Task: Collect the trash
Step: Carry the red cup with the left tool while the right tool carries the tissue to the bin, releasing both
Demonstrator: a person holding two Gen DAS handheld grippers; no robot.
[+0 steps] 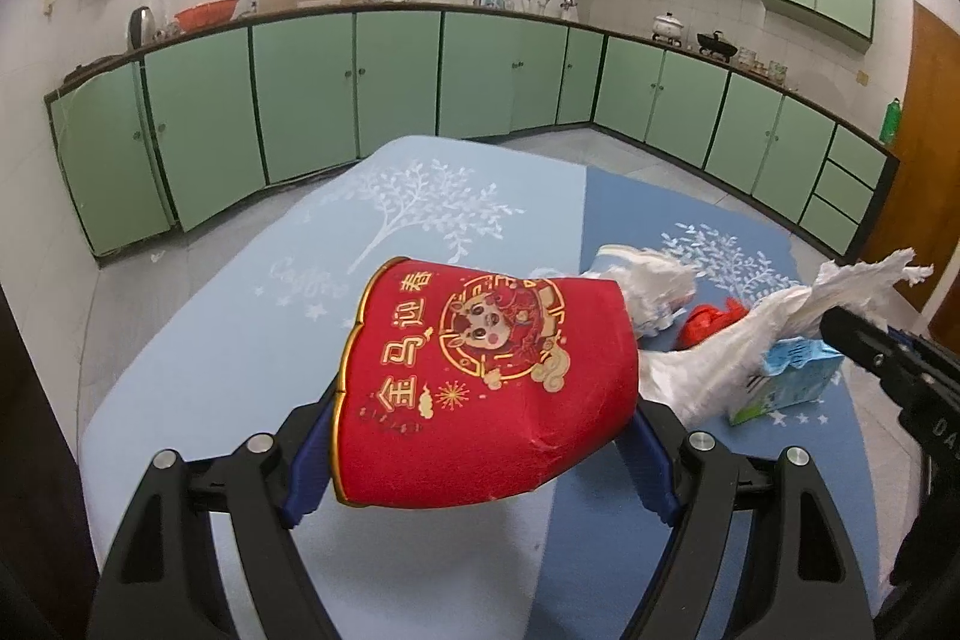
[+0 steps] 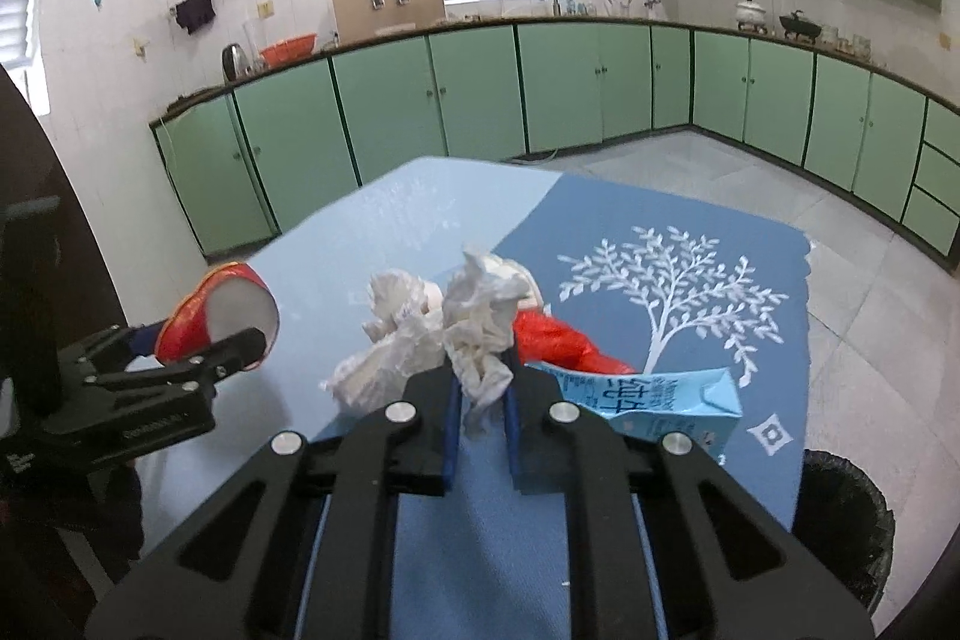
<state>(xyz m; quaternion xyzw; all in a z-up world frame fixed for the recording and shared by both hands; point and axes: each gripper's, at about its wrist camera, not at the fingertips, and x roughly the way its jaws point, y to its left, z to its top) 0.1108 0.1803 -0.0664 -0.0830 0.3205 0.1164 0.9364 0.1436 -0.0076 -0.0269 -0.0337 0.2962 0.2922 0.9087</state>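
Note:
My left gripper (image 1: 480, 460) is shut on a crushed red paper cup (image 1: 486, 388) with gold print, held on its side above the blue table (image 1: 240, 340). The right wrist view shows the cup (image 2: 222, 316) with its white inside facing the camera. My right gripper (image 2: 483, 388) is shut on a crumpled white tissue (image 2: 480, 322), lifted just off the table. Behind it lie a white crumpled bag (image 2: 390, 340), a red wrapper (image 2: 558, 340) and a light blue milk carton (image 2: 660, 406) on its side.
A bin with a black liner (image 2: 846, 520) stands on the floor by the table's right edge. Green kitchen cabinets (image 1: 300, 100) line the far walls. A dark post (image 2: 36, 220) rises at the left.

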